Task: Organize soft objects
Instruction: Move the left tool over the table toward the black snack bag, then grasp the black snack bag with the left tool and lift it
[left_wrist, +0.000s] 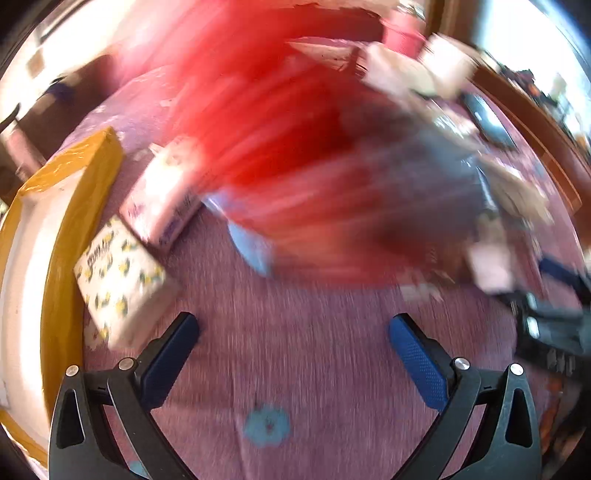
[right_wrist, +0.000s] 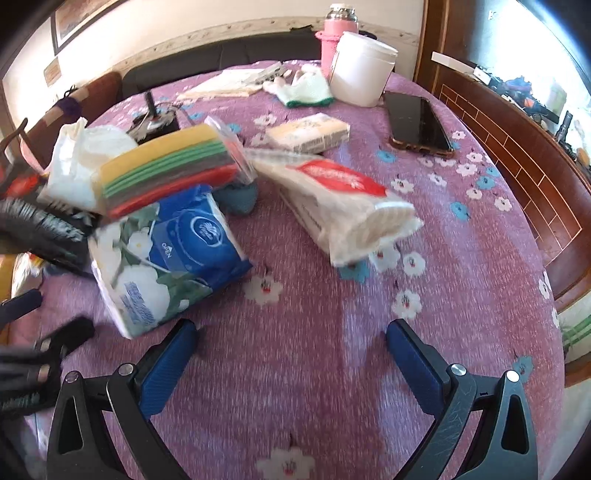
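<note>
In the right wrist view my right gripper (right_wrist: 291, 336) is open over the purple flowered tablecloth (right_wrist: 461, 258), holding nothing. Just ahead on the left lies a blue-and-white floral tissue pack (right_wrist: 166, 258). A wrapped stack of coloured cloths (right_wrist: 173, 170) rests behind it, and a white tissue pack with a red label (right_wrist: 340, 199) is tilted in mid-table. The left wrist view is heavily blurred. My left gripper (left_wrist: 293, 332) is open and empty there, with a red smeared mass (left_wrist: 280, 140) ahead that I cannot identify. A yellow-patterned tissue pack (left_wrist: 122, 288) and a pink-white pack (left_wrist: 162, 199) lie at its left.
A yellow-edged box (left_wrist: 74, 192) stands far left. Farther back on the table are a phone (right_wrist: 419, 123), a white tub (right_wrist: 362, 70), a pink flask (right_wrist: 336, 33), a small beige pack (right_wrist: 308, 133) and a green-trimmed cloth (right_wrist: 303, 88). A black gloved hand (right_wrist: 37, 229) enters at left.
</note>
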